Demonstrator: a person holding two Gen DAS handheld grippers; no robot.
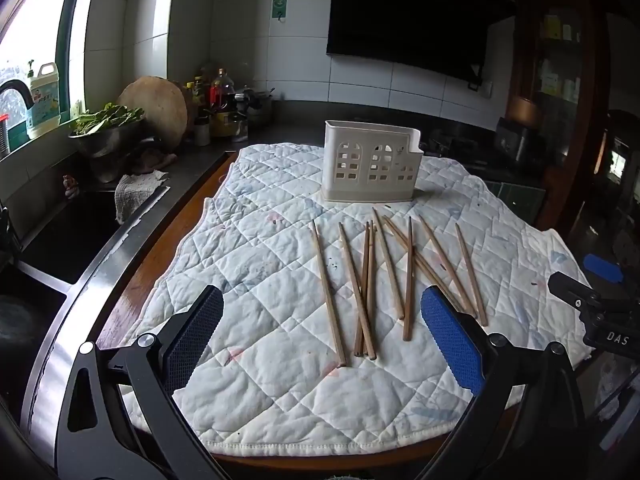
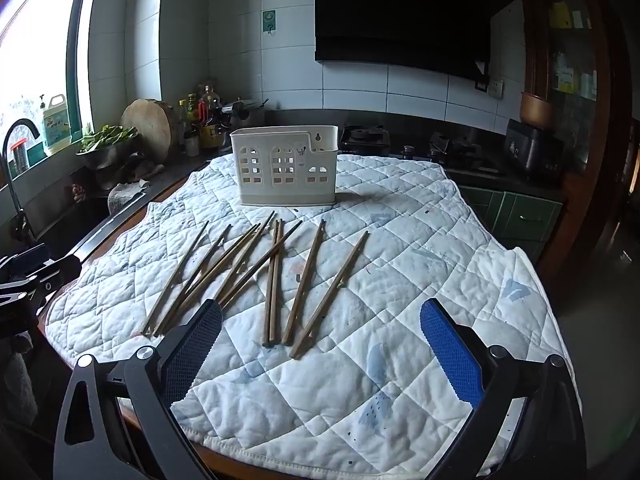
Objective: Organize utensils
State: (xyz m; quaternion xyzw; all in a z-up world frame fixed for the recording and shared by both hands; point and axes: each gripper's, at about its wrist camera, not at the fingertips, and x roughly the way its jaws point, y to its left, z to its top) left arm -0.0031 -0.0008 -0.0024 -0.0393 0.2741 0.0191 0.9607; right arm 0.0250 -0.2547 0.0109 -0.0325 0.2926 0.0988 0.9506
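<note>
Chopsticks (image 1: 384, 276) lie loose mid-worktop on the quilt (image 1: 280, 380), before the empty holder (image 1: 370, 168) near the far edge. Left gripper (image 1: 324, 344) and right gripper (image 2: 320, 348) hover apart, empty, likely ready to pick.

Kitchen counter by the window

A quilted white cloth (image 1: 280, 380) covers the table; behind it — a bowl of greens (image 1: 106, 126), a round wooden board (image 1: 160, 106), bottles (image 1: 218, 96) and a sink (image 1: 60, 240).
</note>
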